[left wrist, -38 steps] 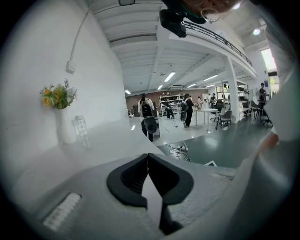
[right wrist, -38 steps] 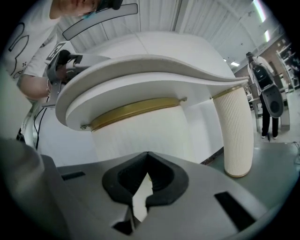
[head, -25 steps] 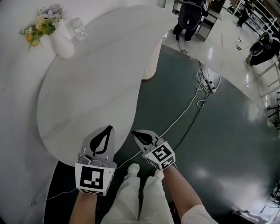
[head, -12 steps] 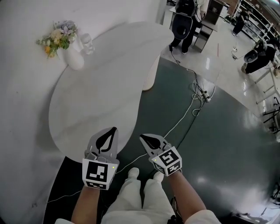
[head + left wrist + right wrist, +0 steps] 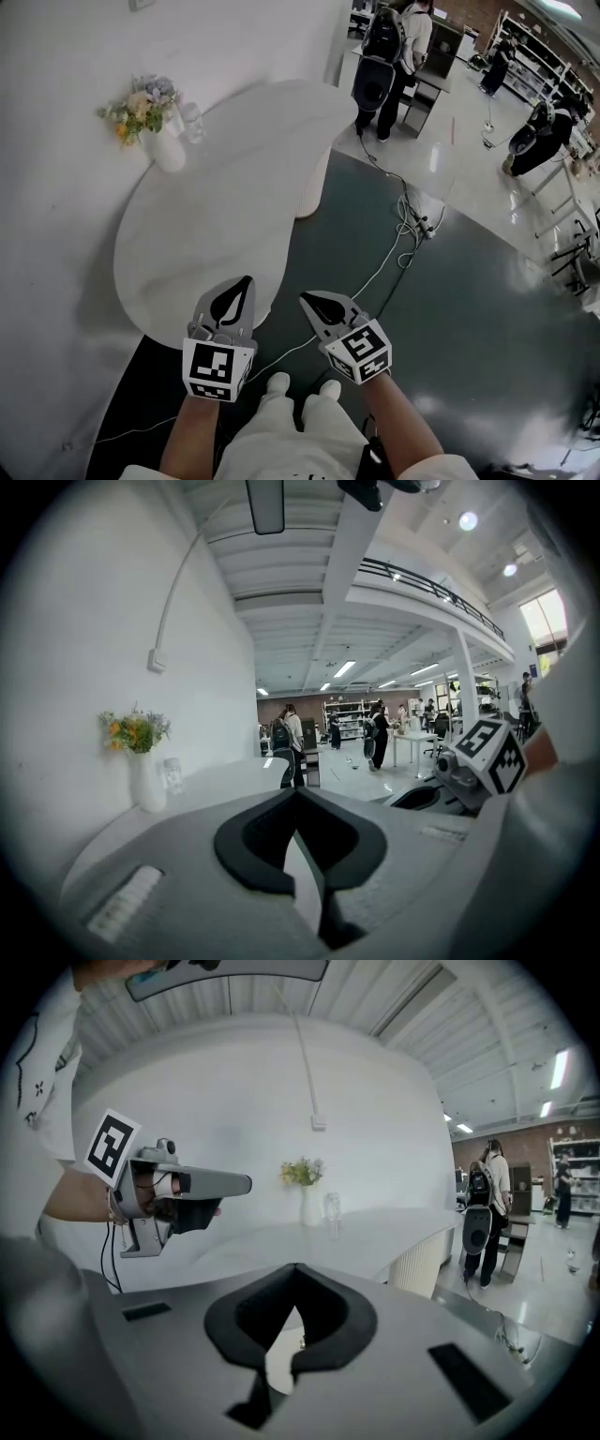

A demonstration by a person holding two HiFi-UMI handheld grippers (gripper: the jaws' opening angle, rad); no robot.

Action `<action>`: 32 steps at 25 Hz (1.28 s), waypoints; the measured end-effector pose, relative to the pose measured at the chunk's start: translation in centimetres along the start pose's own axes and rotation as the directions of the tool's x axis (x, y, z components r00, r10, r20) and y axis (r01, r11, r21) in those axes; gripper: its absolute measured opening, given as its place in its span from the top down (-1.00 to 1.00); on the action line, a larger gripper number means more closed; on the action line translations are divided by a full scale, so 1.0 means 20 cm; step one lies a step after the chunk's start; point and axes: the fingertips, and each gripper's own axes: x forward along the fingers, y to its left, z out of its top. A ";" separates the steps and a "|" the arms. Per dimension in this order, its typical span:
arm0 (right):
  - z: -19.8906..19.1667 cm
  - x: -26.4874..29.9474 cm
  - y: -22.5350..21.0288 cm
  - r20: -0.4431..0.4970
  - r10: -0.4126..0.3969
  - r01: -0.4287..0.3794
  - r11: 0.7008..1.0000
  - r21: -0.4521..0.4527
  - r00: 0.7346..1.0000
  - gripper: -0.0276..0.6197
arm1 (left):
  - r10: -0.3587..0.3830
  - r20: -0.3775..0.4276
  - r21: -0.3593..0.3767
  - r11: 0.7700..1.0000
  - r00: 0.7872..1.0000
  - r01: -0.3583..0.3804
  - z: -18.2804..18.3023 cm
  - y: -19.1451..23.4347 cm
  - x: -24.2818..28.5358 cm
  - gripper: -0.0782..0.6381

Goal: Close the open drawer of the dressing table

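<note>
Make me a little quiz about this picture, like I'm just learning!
1. Pick one: what stands beside the vase of flowers on the white table?
A a glass
B a book
C a lamp
2. True or false: the right tongs are holding a cup.
3. Fill the gap: the left tongs and the right tongs are both ____ (open or shut).

Key
1. A.
2. False, they hold nothing.
3. shut.
</note>
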 end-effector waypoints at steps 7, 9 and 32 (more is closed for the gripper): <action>0.22 -0.15 0.02 0.008 -0.031 0.032 0.997 -0.065 0.999 0.92 | 0.029 0.103 -0.018 0.999 0.994 -0.027 0.21 0.02 -0.08 0.73; 0.28 -0.19 0.01 0.016 -0.050 0.052 0.995 -0.085 0.999 0.92 | 0.033 0.120 -0.021 0.999 0.992 -0.031 0.25 0.03 -0.09 0.73; 0.95 -0.51 -0.07 0.359 -0.273 0.345 0.926 -0.152 0.892 0.92 | 0.159 0.334 -0.005 0.986 0.929 -0.167 0.58 0.30 -0.37 0.73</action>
